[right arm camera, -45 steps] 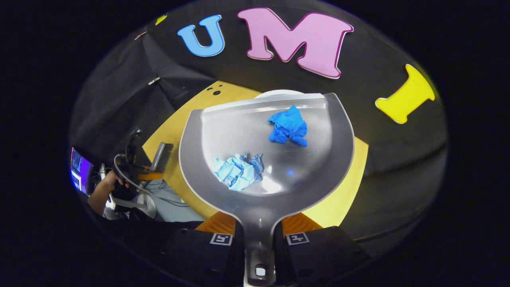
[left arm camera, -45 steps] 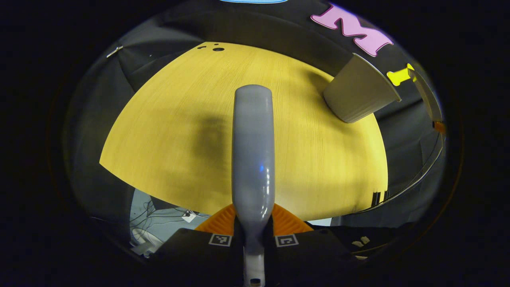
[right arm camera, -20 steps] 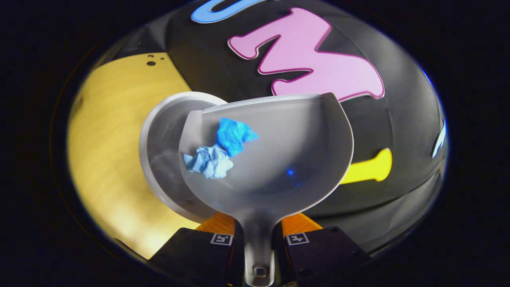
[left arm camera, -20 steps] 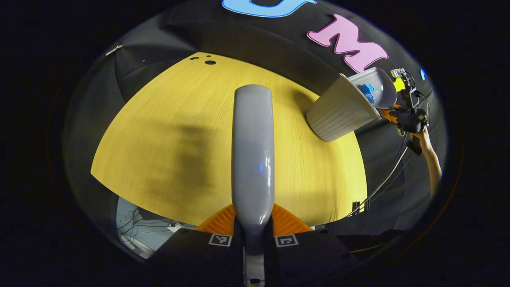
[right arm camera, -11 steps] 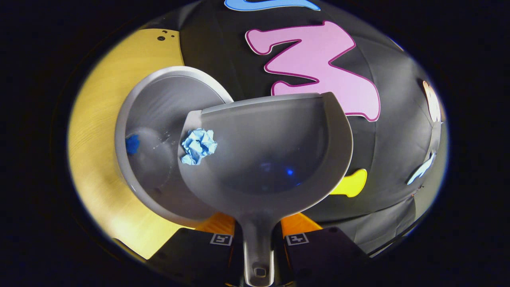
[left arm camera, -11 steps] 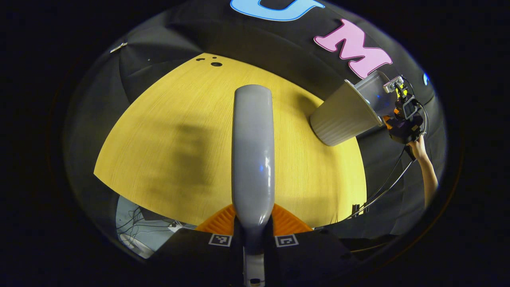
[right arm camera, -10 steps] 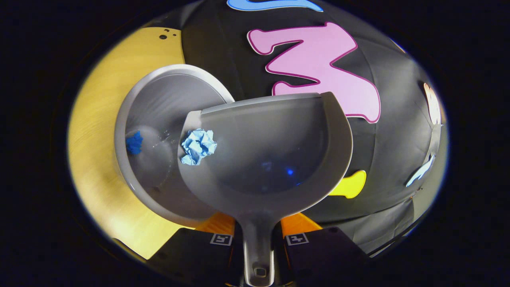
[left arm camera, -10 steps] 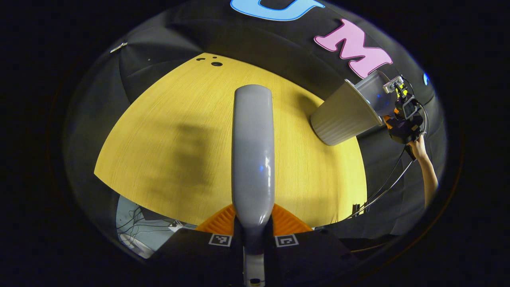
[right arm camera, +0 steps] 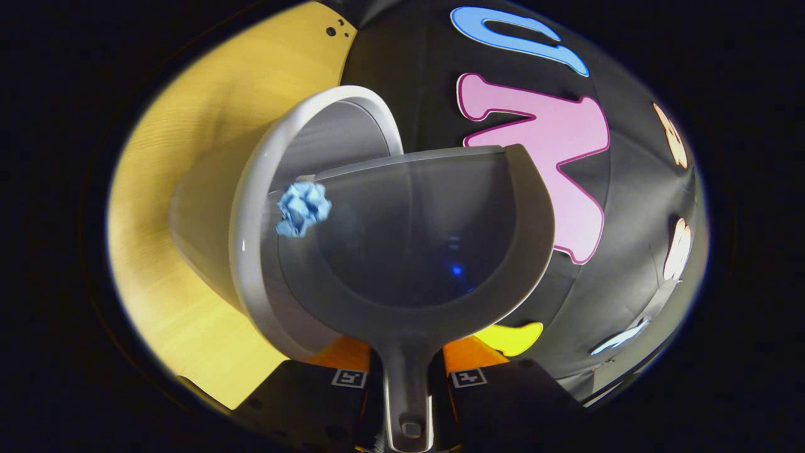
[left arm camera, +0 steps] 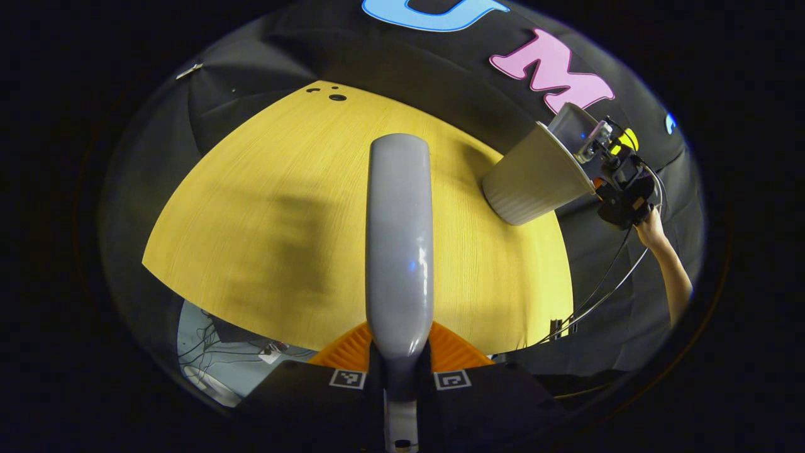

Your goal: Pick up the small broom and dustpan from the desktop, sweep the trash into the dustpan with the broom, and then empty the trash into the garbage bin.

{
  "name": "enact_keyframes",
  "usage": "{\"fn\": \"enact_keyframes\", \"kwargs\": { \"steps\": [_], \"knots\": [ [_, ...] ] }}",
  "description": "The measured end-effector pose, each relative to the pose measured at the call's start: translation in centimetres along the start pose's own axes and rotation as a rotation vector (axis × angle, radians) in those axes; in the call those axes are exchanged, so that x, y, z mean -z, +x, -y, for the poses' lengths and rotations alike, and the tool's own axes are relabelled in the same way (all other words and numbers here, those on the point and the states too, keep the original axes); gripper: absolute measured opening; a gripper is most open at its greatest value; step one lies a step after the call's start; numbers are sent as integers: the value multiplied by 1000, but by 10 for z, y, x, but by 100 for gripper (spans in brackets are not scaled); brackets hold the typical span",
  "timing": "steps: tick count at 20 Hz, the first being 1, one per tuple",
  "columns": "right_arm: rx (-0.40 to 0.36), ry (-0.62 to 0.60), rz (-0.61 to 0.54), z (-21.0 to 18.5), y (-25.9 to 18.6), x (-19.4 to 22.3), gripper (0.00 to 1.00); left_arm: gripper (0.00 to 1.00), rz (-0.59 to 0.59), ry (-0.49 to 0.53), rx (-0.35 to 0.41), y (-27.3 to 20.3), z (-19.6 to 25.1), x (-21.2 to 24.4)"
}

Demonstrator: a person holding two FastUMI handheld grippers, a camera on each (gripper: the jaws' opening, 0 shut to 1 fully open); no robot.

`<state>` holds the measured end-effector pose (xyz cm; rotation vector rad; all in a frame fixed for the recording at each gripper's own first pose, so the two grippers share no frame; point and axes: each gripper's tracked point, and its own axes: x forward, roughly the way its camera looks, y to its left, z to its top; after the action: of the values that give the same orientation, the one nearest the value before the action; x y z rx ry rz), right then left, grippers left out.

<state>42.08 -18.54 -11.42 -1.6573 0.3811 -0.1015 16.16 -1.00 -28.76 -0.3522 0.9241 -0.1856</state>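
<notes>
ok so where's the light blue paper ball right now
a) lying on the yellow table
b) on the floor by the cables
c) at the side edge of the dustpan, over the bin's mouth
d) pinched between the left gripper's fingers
c: in the right gripper view the paper ball sits at the dustpan's side edge, above the open bin.
</notes>
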Motion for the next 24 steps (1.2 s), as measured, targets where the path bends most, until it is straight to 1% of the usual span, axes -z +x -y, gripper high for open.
{"fn": "enact_keyframes", "kwargs": {
  "steps": [1, 2, 3, 6, 8, 10, 13, 15, 17, 18, 21, 23, 24],
  "knots": [
    [-2, 1, -1, -2, 0, -2, 34, 25, 1, 0, -1, -1, 0, 1],
    [-7, 2, -9, -2, 0, -2, 34, 29, 2, 0, -2, -2, -1, 2],
    [-16, 18, -17, -3, -1, -1, 34, 25, 2, 1, -3, -4, 0, 6],
    [-29, 100, -51, -2, -6, 5, 34, 25, 8, 8, -16, -7, -4, 6],
    [-30, 162, -53, 5, -14, 5, 33, 25, 15, -3, -25, -6, -8, 2],
    [-50, 263, -47, 9, -22, 3, 34, 25, 32, 6, -45, -6, -9, -4],
    [-114, 454, -20, 11, -30, -5, 34, 25, 75, 34, -81, -5, -5, -18],
    [-157, 566, -8, 14, -33, -9, 34, 25, 108, 31, -100, -7, 3, -30],
    [-199, 680, 6, 16, -39, -10, 34, 25, 143, 37, -136, -8, 8, -38],
    [-211, 723, 11, 19, -41, -10, 34, 25, 157, 45, -157, -9, 10, -42],
    [-198, 818, 68, 38, -45, -9, 34, 25, 166, 55, -211, -9, 16, -44],
    [-234, 899, 111, 46, -55, -9, 34, 25, 155, 85, -267, -10, 19, -44],
    [-256, 933, 129, 48, -60, -11, 34, 25, 164, 82, -276, -11, 24, -47]
  ]
}}
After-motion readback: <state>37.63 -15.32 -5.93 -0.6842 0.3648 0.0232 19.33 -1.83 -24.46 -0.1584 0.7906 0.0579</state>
